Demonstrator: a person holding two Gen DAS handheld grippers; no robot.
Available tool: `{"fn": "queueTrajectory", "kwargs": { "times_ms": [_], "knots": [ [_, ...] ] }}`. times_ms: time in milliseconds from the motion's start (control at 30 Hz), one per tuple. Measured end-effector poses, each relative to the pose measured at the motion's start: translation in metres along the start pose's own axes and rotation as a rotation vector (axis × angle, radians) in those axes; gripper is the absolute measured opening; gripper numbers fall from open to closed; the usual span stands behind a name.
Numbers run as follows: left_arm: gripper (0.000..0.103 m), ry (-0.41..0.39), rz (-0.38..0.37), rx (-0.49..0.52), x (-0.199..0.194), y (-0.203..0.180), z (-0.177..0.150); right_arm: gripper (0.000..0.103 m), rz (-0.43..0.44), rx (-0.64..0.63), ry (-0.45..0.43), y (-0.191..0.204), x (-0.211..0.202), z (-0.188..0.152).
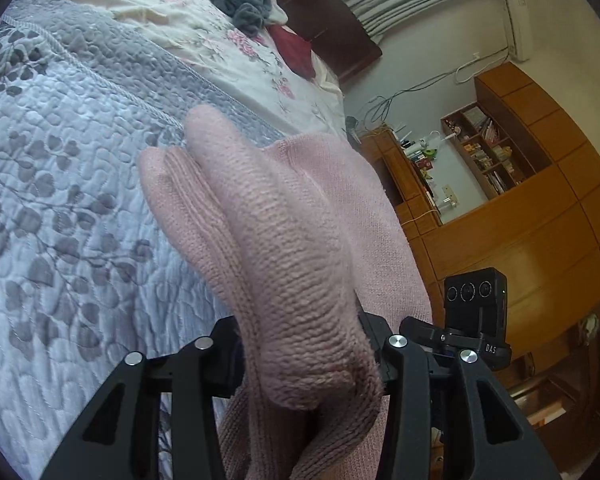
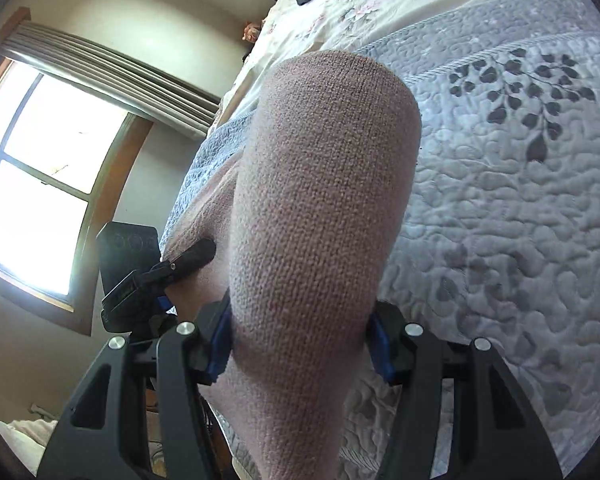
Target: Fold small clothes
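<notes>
1. We see the quilted bedspread as the largest surface: pale blue-grey, stitched in pebbly puckers and printed with dark leaf sprays, soft and yielding beneath a fold. A cream floral sheet lies beyond it.
2. The pink knit garment is held up over the bed edge between both tools. It is thick, ribbed in places, loosely looped and stretchy; it bulges in rounded rolls where it is gathered, so we judge it will sag and slide rather than crease sharply.
3. The right gripper is clamped on a broad bunch of that knit, blue pads pressing either side. The left gripper is likewise closed around a thick wad.
4. To do this step well, we judge we should keep both grips level, draw the two apart enough to take up slack, lower the hanging cloth onto the quilt flat, and only release once edges meet.
5. A heap of grey clothes sits far up the bed, well apart.
</notes>
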State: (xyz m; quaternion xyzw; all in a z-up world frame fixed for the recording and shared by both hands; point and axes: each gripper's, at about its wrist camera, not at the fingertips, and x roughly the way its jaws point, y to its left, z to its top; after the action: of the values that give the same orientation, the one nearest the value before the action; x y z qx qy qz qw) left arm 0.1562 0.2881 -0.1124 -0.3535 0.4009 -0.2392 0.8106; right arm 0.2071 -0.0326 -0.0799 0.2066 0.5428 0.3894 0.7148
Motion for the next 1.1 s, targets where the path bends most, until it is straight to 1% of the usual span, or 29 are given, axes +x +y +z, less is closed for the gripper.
{"fn": "queueTrajectory", "kwargs": {
  "times_ms": [100,200,233,300,400,467,533,600,700,833,900,933,967,1000,1033,1067,1100],
  "knots": [
    [0.044,0.031,0.061,-0.004,0.021,0.009,-0.019,0.055,-0.039,0.04,0.017,-0.028,0.0,-0.018],
    [0.044,0.077,0.129,-0.046,0.041,0.034,-0.041,0.057,-0.079,0.099,0.059,-0.061,0.018,-0.037],
    [0.044,0.074,0.134,-0.057,0.043,0.042,-0.047,0.059,-0.087,0.098,0.066,-0.067,0.023,-0.043],
    [0.046,0.063,0.13,-0.062,0.041,0.052,-0.058,0.062,-0.083,0.082,0.047,-0.067,0.027,-0.051],
    [0.051,0.047,0.141,-0.083,0.038,0.054,-0.062,0.065,-0.088,0.08,0.038,-0.066,0.028,-0.054],
    [0.054,0.05,0.168,-0.098,0.034,0.051,-0.062,0.072,-0.092,0.102,0.048,-0.066,0.027,-0.055],
    [0.054,0.047,0.205,-0.086,0.027,0.043,-0.063,0.072,-0.096,0.106,0.04,-0.064,0.017,-0.06],
    [0.054,0.035,0.257,-0.049,0.015,0.033,-0.067,0.073,-0.106,0.099,0.036,-0.062,0.007,-0.068],
    [0.053,0.017,0.313,0.0,-0.005,0.017,-0.077,0.074,-0.099,0.109,0.041,-0.062,-0.01,-0.087],
    [0.054,-0.005,0.341,0.056,-0.028,-0.005,-0.097,0.073,-0.133,0.095,0.057,-0.058,-0.022,-0.114],
    [0.054,-0.007,0.341,0.082,-0.035,-0.016,-0.109,0.073,-0.138,0.097,0.062,-0.057,-0.024,-0.125],
    [0.054,0.0,0.344,0.094,-0.036,-0.021,-0.114,0.072,-0.137,0.103,0.065,-0.058,-0.025,-0.129],
    [0.054,0.011,0.355,0.104,-0.036,-0.023,-0.118,0.067,-0.135,0.111,0.067,-0.058,-0.026,-0.132],
    [0.054,0.021,0.364,0.11,-0.036,-0.025,-0.122,0.063,-0.131,0.121,0.075,-0.058,-0.024,-0.134],
    [0.054,0.03,0.37,0.116,-0.035,-0.026,-0.126,0.055,-0.127,0.132,0.085,-0.059,-0.023,-0.138],
    [0.054,0.038,0.381,0.118,-0.035,-0.025,-0.129,0.041,-0.124,0.142,0.092,-0.059,-0.023,-0.142],
    [0.054,0.047,0.394,0.118,-0.034,-0.024,-0.132,0.036,-0.119,0.147,0.1,-0.058,-0.021,-0.144]
  ]
}}
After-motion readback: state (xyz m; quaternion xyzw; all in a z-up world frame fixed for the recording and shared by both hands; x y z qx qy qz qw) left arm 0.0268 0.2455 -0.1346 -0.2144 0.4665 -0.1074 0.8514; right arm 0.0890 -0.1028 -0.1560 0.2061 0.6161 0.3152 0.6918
